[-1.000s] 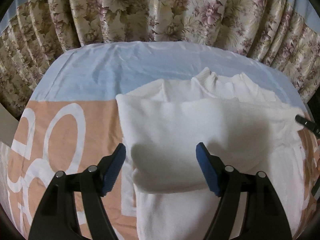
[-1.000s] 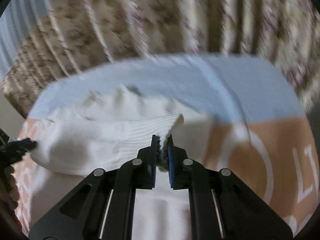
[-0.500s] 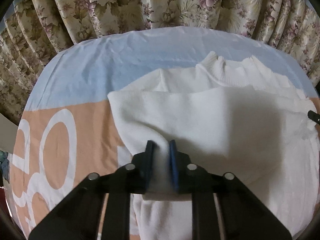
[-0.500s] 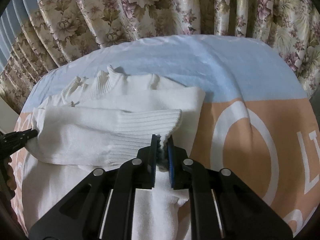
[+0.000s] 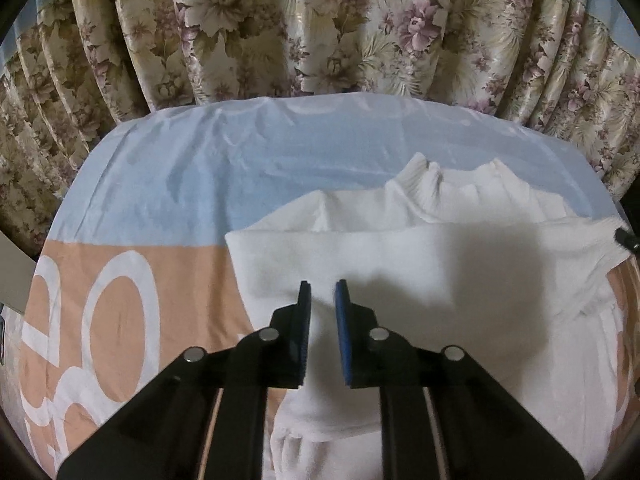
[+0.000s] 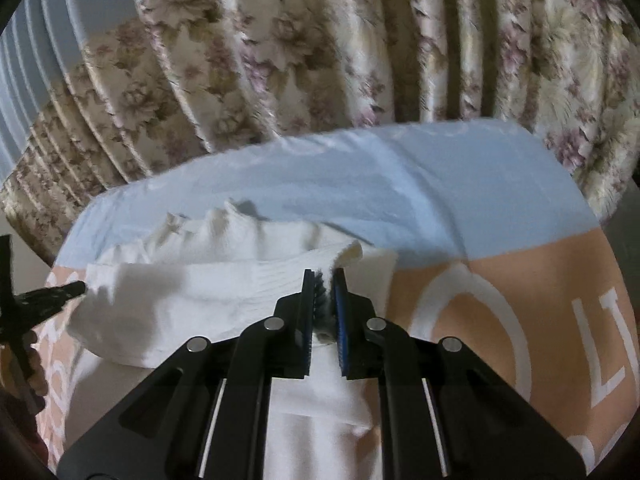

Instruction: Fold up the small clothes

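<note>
A white knit sweater [image 5: 420, 264] lies on a table covered by a cloth [image 5: 160, 184], light blue across the top and peach w/ big white letters lower down. Behind it, filling the upper part of both views, hangs a floral curtain [image 5: 320, 28].

Left wrist view: sweater sits center to right of frame, ribbed collar [image 5: 448, 188] sticking up at upper right, body running down to the bottom edge. One sleeve [image 5: 360, 264] is folded across the chest, left to right. The left gripper [image 5: 323, 292] at lower center has its blue pads close together w/ a ridge of sleeve fabric pinched up between them (narrow gap, cloth fills it). A dark shadow falls on the sweater right of the gripper. At the right edge, a black tip of the right gripper [image 5: 626, 238] meets the sleeve's far end.

Right wrist view (blurry): right gripper [image 6: 323, 280] at center, pads pressed nearly together, clamping the ribbed cuff [image 6: 304, 268] of the sleeve; cuff edge pokes out just above the pads. Sleeve stretches off to the left, raised off the sweater body, a shadow under it. At the left edge, the left gripper [image 6: 74, 289] touches the sleeve's other end, and part of a hand [image 6: 34, 364] shows below it. Peach cloth w/ white lettering fills the right side.
</note>
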A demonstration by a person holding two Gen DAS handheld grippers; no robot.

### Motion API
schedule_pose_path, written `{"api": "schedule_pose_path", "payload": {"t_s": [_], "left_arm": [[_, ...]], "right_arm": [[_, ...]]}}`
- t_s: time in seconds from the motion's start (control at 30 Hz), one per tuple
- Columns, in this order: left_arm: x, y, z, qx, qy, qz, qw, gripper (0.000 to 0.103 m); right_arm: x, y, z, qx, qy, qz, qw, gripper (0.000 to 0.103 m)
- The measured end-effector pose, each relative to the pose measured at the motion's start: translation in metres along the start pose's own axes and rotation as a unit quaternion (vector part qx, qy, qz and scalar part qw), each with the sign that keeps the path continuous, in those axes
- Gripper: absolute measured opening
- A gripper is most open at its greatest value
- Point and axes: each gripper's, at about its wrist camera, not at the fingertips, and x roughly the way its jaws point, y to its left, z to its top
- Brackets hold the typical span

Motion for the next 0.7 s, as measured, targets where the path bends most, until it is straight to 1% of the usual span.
{"api": "schedule_pose_path", "payload": {"t_s": [0.03,0.07,0.13,0.17,0.23,0.33,0.37,0.4,0.43,0.53,0.63,0.67,0.7], "left_arm": [[0.001,0.001,-0.001,0.0,0.002,0.001,1.0,0.028],[0.002,0.001,-0.001,-0.001,0.004,0.002,1.0,0.032],[0.007,0.002,-0.003,0.002,0.012,0.007,0.9999,0.033],[0.008,0.002,-0.005,0.005,0.014,0.011,0.9998,0.033],[0.009,0.001,-0.008,0.012,0.017,0.02,0.9996,0.033],[0.003,-0.003,-0.012,0.021,0.015,0.021,0.9995,0.034],[0.0,-0.006,-0.014,0.025,0.013,0.022,0.9994,0.035],[-0.003,-0.011,-0.018,0.034,0.011,0.024,0.9991,0.04],[-0.004,-0.013,-0.021,0.038,0.01,0.025,0.9989,0.043],[-0.003,-0.025,-0.032,0.054,0.017,0.025,0.9981,0.046],[0.006,-0.028,-0.043,0.067,0.029,0.047,0.9962,0.047],[0.008,-0.027,-0.046,0.068,0.031,0.052,0.9958,0.049],[0.009,-0.026,-0.048,0.069,0.03,0.057,0.9955,0.055]], "right_arm": [[0.004,-0.003,-0.004,0.001,0.008,-0.003,1.0,0.01],[0.01,-0.006,-0.008,0.001,0.016,-0.006,1.0,0.01],[0.02,-0.01,-0.016,0.001,0.037,-0.01,0.999,0.01],[0.02,-0.01,-0.018,0.002,0.036,-0.009,0.999,0.012],[0.012,-0.011,-0.019,0.005,0.025,-0.01,1.0,0.018],[-0.009,-0.007,-0.016,-0.011,-0.003,-0.025,1.0,0.02],[-0.014,-0.005,-0.016,-0.014,-0.006,-0.022,1.0,0.022],[-0.018,-0.001,-0.016,-0.02,-0.005,-0.014,1.0,0.027],[-0.019,0.003,-0.018,-0.028,-0.002,-0.009,1.0,0.029],[-0.011,0.02,-0.026,-0.063,0.017,-0.002,0.998,0.031],[0.002,0.026,-0.034,-0.074,0.038,-0.001,0.997,0.031],[0.009,0.026,-0.038,-0.079,0.051,-0.008,0.996,0.031],[0.013,0.026,-0.041,-0.084,0.058,-0.012,0.995,0.031]]}}
